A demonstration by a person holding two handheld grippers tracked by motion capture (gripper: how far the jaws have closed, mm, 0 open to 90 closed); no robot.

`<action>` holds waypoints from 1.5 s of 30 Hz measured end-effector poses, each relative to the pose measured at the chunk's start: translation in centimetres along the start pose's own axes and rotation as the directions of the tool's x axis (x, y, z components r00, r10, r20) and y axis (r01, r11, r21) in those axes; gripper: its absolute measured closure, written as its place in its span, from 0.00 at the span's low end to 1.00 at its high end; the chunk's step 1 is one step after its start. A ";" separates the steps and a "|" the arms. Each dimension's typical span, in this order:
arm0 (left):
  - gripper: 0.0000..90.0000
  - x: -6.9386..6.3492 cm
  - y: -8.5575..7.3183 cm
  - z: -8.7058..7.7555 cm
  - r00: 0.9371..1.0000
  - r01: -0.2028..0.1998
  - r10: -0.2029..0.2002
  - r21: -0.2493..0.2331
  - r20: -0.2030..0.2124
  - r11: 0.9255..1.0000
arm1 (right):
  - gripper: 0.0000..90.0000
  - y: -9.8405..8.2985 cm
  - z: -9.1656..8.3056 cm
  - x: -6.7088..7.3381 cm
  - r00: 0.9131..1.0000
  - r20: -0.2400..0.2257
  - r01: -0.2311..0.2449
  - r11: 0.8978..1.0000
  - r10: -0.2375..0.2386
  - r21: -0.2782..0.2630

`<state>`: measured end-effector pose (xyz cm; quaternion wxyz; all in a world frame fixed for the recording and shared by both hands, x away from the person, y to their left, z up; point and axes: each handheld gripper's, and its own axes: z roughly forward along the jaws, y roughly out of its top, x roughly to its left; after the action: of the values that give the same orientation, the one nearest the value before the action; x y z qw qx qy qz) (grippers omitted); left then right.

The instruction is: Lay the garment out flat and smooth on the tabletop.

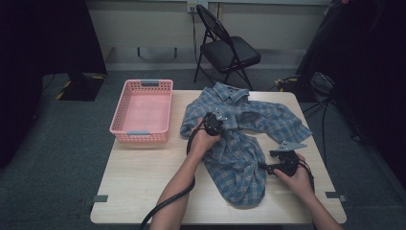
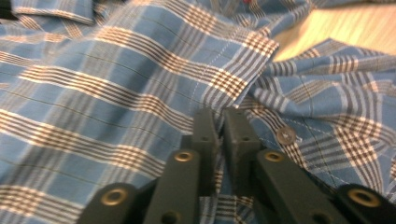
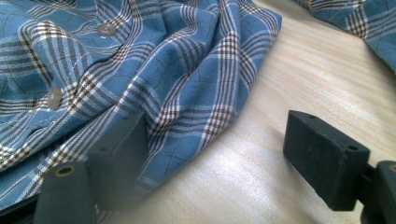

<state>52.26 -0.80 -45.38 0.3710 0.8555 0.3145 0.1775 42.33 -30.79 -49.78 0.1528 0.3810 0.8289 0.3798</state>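
Plaid shirt [image 1: 239, 143] pinched thin in closed left gripper [image 2: 219, 135], right gripper [image 3: 224, 154] wide open at near-right hem (one jaw under a fold); liable to slip or bunch

A blue checked shirt [image 1: 239, 139] lies crumpled on the light wooden desk [image 1: 139, 177], with its collar toward the far edge. The left tongs [image 1: 214, 121] rest on the middle of the shirt, held by the left hand [image 1: 203, 141]. The right tongs [image 1: 282, 160] are at the shirt's right edge, in the right hand [image 1: 297, 177]. An empty pink basket [image 1: 142, 111] stands at the far left corner. A black folding chair [image 1: 227, 48] stands behind the desk.
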 end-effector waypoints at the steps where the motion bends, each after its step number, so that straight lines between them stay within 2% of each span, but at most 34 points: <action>1: 0.96 0.1 0.1 -0.3 1.000 0.011 -0.011 -0.012 -0.002 1.000 | 0.24 0.0 0.0 0.0 1.000 0.000 0.000 1.000 0.000 0.000; 5: 0.98 0.6 0.8 -1.6 1.000 0.022 -0.022 -0.043 -0.013 0.999 | 0.24 0.0 0.0 0.0 1.000 0.000 0.000 1.000 0.000 0.000; 11: 0.99 1.5 1.2 -3.3 0.998 0.063 -0.064 -0.080 -0.013 0.995 | 0.24 0.0 0.0 0.0 1.000 0.001 0.001 1.000 -0.001 0.000; 14: 0.99 2.2 1.2 -4.2 0.995 0.095 -0.097 -0.107 -0.015 0.990 | 0.24 0.0 0.0 0.0 1.000 0.001 0.001 1.000 -0.001 0.000; 23: 0.99 4.2 1.0 -7.1 0.987 0.143 -0.153 -0.164 -0.053 0.976 | 0.24 0.0 0.0 0.0 1.000 0.002 0.002 1.000 -0.002 0.000; 28: 0.99 5.2 0.8 -8.6 0.984 0.150 -0.164 -0.173 -0.071 0.973 | 0.24 0.0 0.0 0.0 1.000 0.002 0.002 1.000 -0.002 0.000; 34: 0.99 6.2 0.8 -10.4 0.976 0.168 -0.192 -0.203 -0.101 0.965 | 0.24 0.0 0.0 0.0 1.000 0.001 0.002 1.000 -0.002 0.000; 39: 0.99 7.3 0.8 -11.8 0.967 0.187 -0.220 -0.226 -0.131 0.956 | 0.24 0.0 0.0 0.0 1.000 0.001 0.002 1.000 -0.002 0.000; 42: 0.99 7.8 0.7 -12.5 0.963 0.185 -0.222 -0.229 -0.151 0.956 | 0.24 0.0 0.0 0.0 1.000 0.001 0.002 1.000 -0.002 0.000; 45: 0.99 8.5 0.5 -13.2 0.957 0.188 -0.233 -0.241 -0.173 0.952 | 0.24 0.0 0.0 0.0 1.000 0.002 0.002 1.000 -0.002 0.001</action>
<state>51.65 11.52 -35.64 0.4477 0.7480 0.4179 0.2556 42.32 -30.77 -49.78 0.1537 0.3806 0.8293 0.3792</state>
